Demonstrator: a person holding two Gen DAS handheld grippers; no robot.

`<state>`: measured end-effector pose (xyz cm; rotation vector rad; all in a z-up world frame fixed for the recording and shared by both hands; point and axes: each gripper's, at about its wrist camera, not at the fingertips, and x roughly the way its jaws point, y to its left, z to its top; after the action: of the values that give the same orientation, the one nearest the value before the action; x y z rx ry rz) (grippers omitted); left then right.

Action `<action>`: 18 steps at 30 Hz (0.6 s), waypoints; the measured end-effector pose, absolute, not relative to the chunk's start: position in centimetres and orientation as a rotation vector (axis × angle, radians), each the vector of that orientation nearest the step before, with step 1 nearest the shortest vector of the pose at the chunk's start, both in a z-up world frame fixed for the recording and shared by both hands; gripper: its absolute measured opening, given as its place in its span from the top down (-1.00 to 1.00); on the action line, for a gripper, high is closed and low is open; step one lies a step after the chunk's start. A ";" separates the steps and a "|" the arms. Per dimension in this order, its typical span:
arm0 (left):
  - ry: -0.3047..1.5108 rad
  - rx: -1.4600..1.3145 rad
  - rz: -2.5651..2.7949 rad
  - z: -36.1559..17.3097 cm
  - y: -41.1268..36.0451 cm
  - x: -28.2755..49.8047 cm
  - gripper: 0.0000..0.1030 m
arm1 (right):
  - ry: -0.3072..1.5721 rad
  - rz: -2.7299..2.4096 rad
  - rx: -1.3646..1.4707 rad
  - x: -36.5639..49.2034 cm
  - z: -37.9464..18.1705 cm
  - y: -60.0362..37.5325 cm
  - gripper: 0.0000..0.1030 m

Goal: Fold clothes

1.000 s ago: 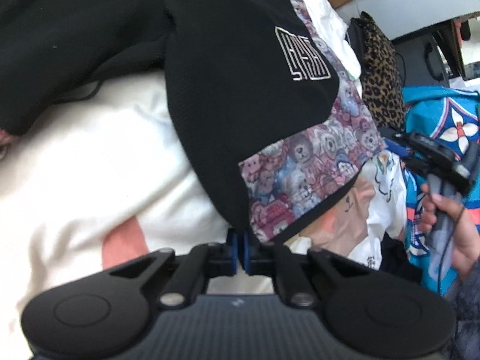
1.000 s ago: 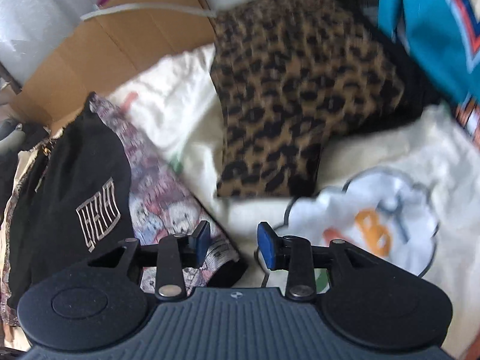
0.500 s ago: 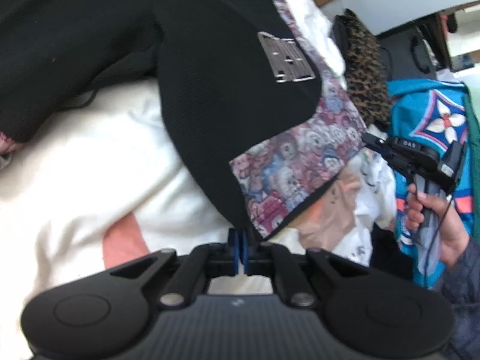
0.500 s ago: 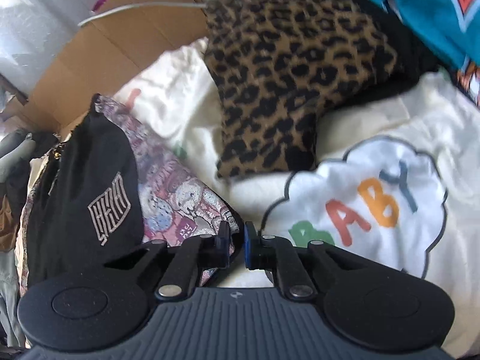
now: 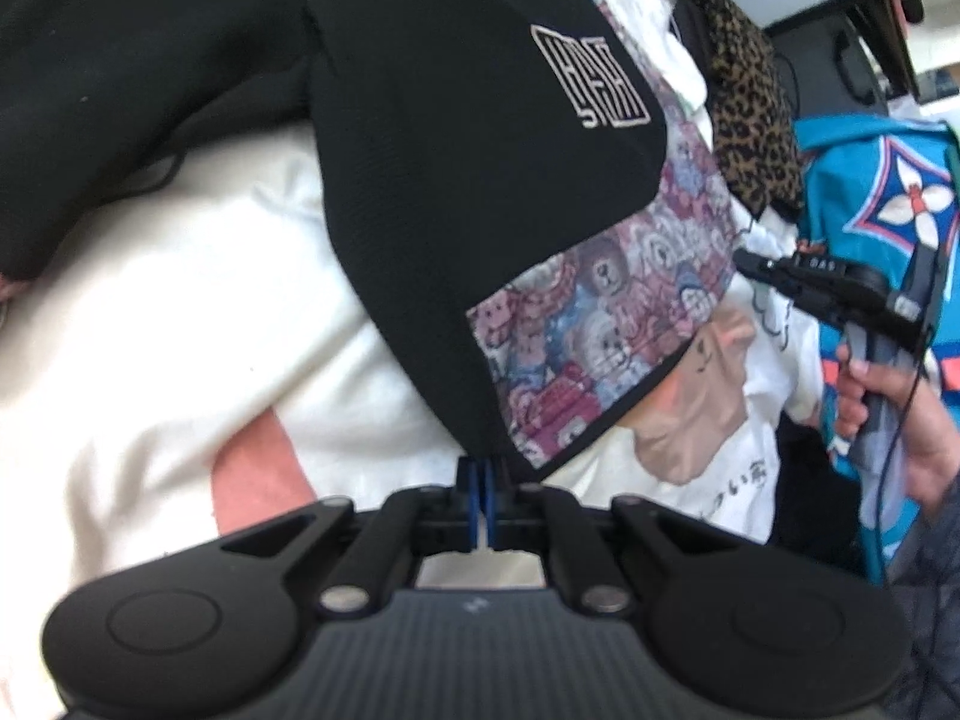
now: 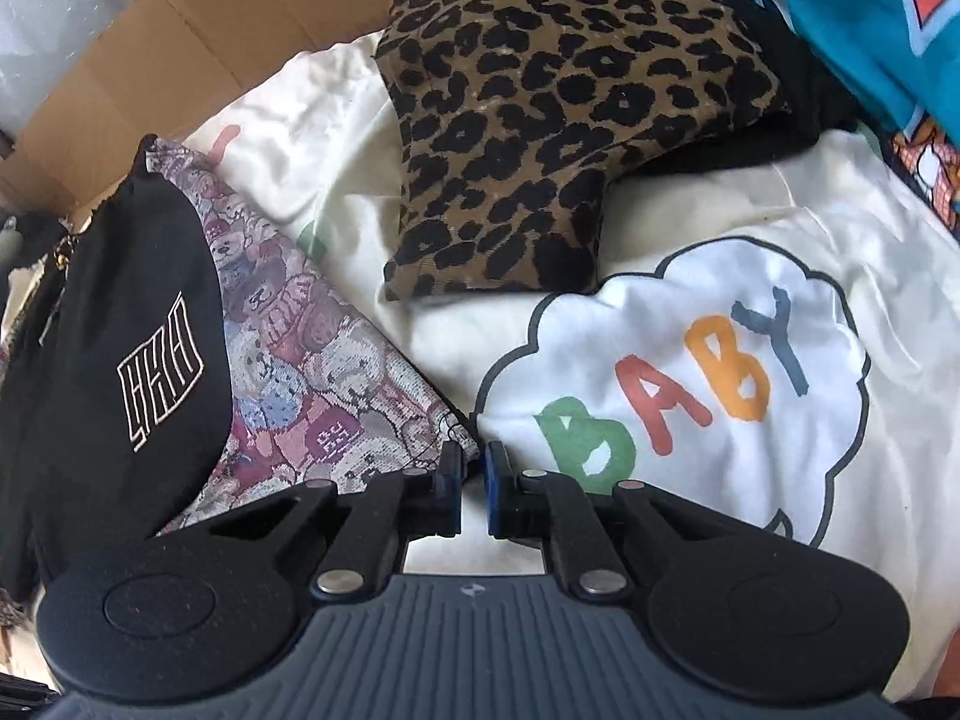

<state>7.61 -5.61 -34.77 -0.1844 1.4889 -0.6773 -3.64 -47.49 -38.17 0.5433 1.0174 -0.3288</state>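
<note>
Garment [image 5: 480,192]: black knit, white logo, teddy-bear lining folded out.
Left gripper [image 5: 480,483] clamped on its corner; right gripper [image 6: 474,471] slightly apart, lining hem between the tips.

The jacket [image 6: 120,324] is laid on the sweatshirt [image 6: 690,372], at its left. The cushion [image 6: 540,120] is set behind, on the sweatshirt, with the cardboard [image 6: 180,60] behind that.

Both views are bright with soft daylight; the white garment [image 6: 690,372] at right nearly washes out, and the upper left glares. Fisheye bending curves the edges. The left wrist view is slightly smeared, its black garment [image 5: 456,180] swallowing detail.
</note>
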 end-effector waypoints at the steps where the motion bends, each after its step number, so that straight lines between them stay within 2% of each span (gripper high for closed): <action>1: 1.489 -0.175 -0.680 -34.8 -5.7 7.6 0.96 | 1.023 -0.338 0.534 -3.7 -38.1 -47.4 0.93; 2: 1.489 -0.169 -0.683 -34.7 -5.7 7.6 0.96 | 1.030 -0.351 0.527 -3.9 -38.0 -47.5 1.00; 7: 1.485 -0.147 -0.696 -34.0 -5.8 7.6 0.95 | 1.025 -0.370 0.541 -4.9 -37.8 -47.9 1.00; 13: 1.444 -0.128 -0.684 -31.7 -5.4 8.2 0.86 | 0.911 -0.391 0.561 -5.9 -35.5 -48.5 0.98; 15: 1.417 -0.121 -0.674 -30.8 -4.9 8.7 0.82 | 0.876 -0.371 0.559 -5.6 -34.8 -48.4 0.91; 18: 1.353 -0.099 -0.659 -29.4 -4.7 10.1 0.78 | 0.854 -0.334 0.545 -4.5 -34.2 -47.8 0.64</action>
<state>10.10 -4.66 -29.41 -0.0992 1.3526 -0.6589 -4.51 -47.78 -34.21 0.5446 0.8542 -0.3336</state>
